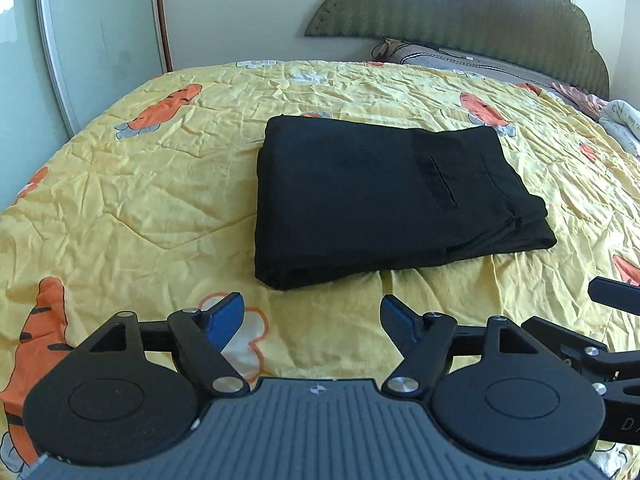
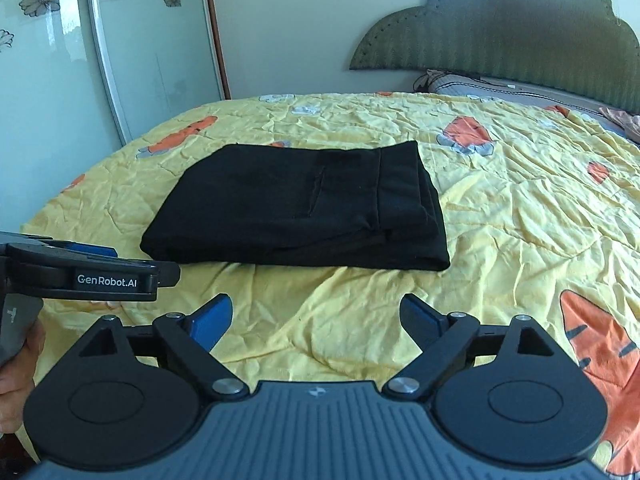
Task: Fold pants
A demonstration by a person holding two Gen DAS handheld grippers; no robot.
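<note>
Black pants (image 1: 380, 196) lie folded into a flat rectangular stack on the yellow carrot-print quilt (image 1: 140, 200), a back pocket slit facing up. My left gripper (image 1: 312, 312) stands open a short way in front of the stack's near edge, nothing between its blue pads. In the right wrist view the same pants (image 2: 304, 208) lie ahead and slightly left. My right gripper (image 2: 316, 316) is open too, clear of the cloth, with bare quilt (image 2: 520, 220) between its fingers. The left gripper's side (image 2: 100, 272) shows at the left edge there, held by a hand (image 2: 16, 376).
A green padded headboard (image 1: 480, 12) and pillows (image 1: 472, 60) stand at the far end of the bed. Glass wardrobe doors (image 2: 132, 40) run along the left side. A crumpled white cloth (image 1: 624, 124) lies at the right edge. The right gripper's tip (image 1: 616, 296) shows at the right.
</note>
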